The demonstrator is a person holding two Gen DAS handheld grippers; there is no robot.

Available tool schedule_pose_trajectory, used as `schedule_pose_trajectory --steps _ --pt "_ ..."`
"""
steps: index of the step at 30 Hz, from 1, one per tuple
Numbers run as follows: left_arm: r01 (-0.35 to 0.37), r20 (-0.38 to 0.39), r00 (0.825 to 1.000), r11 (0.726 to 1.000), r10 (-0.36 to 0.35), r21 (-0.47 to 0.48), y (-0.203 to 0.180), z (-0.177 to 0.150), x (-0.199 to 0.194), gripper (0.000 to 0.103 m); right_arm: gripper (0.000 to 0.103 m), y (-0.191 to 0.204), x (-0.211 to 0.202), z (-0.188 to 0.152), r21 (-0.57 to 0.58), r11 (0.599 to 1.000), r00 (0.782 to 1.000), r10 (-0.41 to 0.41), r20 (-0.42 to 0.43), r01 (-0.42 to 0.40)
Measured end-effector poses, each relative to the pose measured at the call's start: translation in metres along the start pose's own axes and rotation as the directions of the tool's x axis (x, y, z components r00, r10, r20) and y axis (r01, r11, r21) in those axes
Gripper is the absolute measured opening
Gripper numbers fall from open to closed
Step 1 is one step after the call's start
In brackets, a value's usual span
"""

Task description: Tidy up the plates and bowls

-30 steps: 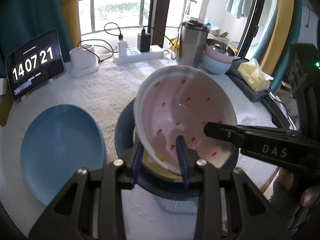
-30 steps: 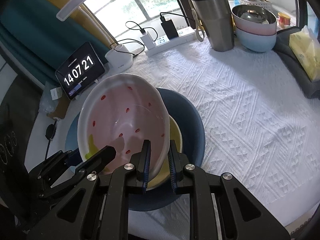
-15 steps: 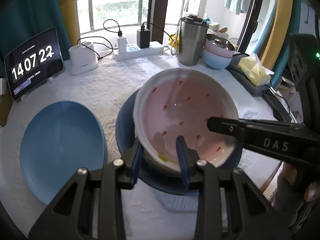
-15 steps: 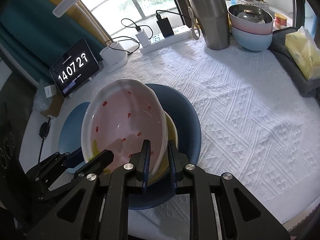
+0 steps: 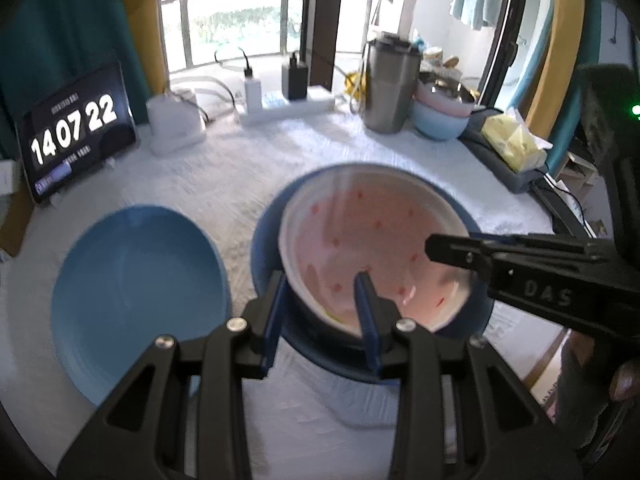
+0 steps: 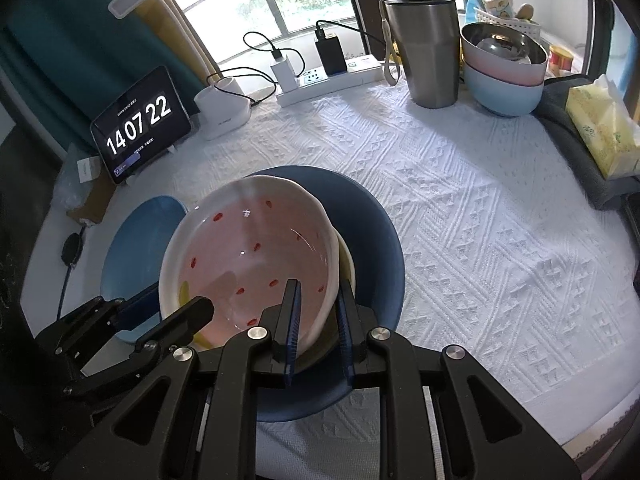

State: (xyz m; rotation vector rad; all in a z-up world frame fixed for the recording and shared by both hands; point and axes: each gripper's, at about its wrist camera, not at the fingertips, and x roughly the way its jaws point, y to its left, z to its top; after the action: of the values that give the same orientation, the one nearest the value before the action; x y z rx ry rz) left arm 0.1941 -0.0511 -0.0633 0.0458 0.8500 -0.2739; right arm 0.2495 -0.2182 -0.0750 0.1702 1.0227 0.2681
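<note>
While both grippers reach in from opposite sides, a pink bowl with red flecks (image 6: 256, 256) sits tilted over a yellow dish (image 6: 347, 268) inside a dark blue bowl (image 6: 372, 232) on a white tablecloth (image 6: 460, 208). The right gripper (image 6: 318, 304) is clamped on the pink bowl's rim, one jaw inside, one outside. The left gripper (image 5: 320, 292) straddles the opposite rim; whether its pads press the rim cannot be told. Left of the left jaws lies a light blue plate (image 5: 136, 292). Beyond both jaws stand a clock tablet (image 6: 140, 124), a steel tumbler (image 6: 428, 40) and stacked bowls (image 6: 504, 76).
</note>
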Motion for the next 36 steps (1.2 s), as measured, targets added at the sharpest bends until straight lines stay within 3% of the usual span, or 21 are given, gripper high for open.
schedule_pose_trajectory --steps 2,20,36 --pt "-0.004 0.023 1.000 1.000 0.004 0.006 0.000 0.002 -0.006 0.036 0.022 0.000 -0.001 0.001 -0.003 1.000 1.000 -0.030 0.004 0.030" --pt "-0.017 0.037 0.999 0.999 0.019 -0.048 0.020 0.005 -0.012 0.036 0.022 -0.005 -0.017 0.000 0.012 1.000 0.999 0.004 0.049 -0.004" --pt "-0.048 0.004 0.999 0.995 0.049 -0.088 0.039 0.003 0.001 0.036 0.023 -0.035 -0.020 0.003 0.045 0.999 0.998 -0.014 0.064 0.011"
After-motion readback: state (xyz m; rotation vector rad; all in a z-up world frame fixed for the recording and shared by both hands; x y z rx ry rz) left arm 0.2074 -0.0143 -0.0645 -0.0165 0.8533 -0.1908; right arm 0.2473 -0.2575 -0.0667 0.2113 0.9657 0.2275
